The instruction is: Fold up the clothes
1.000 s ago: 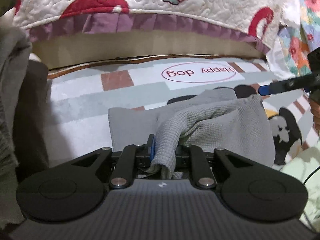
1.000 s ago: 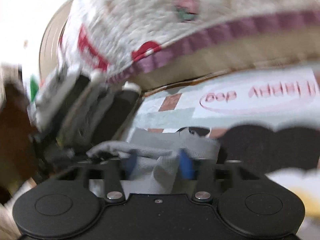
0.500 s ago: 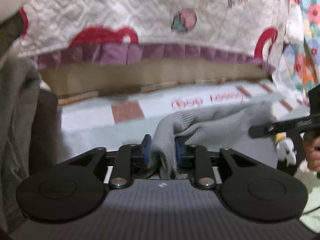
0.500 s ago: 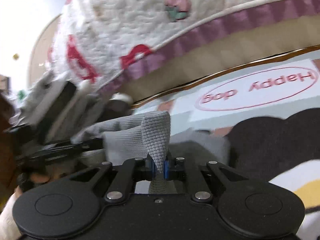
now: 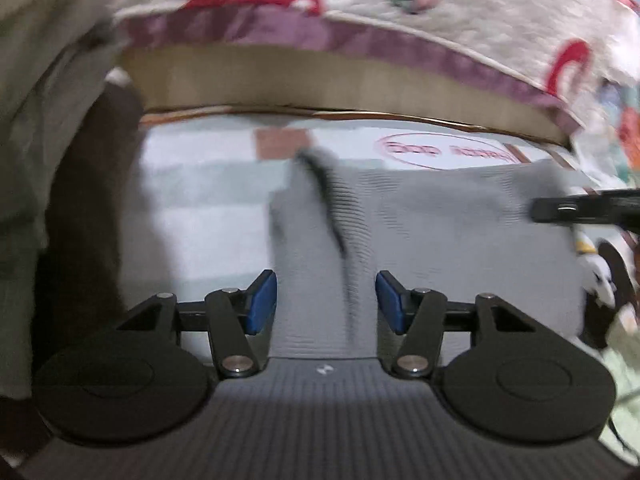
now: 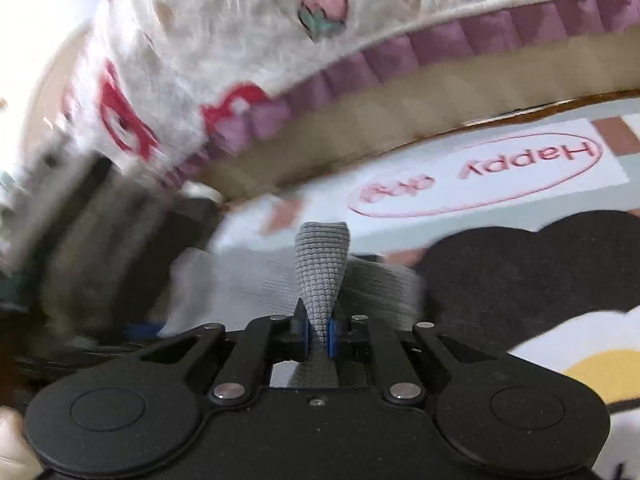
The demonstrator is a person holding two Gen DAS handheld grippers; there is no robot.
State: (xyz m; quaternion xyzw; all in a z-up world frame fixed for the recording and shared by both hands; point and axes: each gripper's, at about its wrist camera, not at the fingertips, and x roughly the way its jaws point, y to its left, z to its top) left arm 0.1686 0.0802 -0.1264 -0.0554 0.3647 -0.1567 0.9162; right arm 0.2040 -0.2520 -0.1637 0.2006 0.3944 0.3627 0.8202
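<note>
the left claw (image 5: 326, 300) gapes wide over a grey knit garment (image 5: 440, 248) spread on the printed floor mat (image 5: 208, 200); the right claw (image 6: 318, 334) pinches its raised fold.

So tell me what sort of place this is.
Probably a bedroom floor at home: a quilted bedspread hangs over a bed edge, a cartoon "Happy dog" play mat covers the floor, and a grey knit garment lies there.

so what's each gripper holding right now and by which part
The right gripper is shut on a bunched fold of the grey knit garment. The left gripper is open, holding nothing.
</note>
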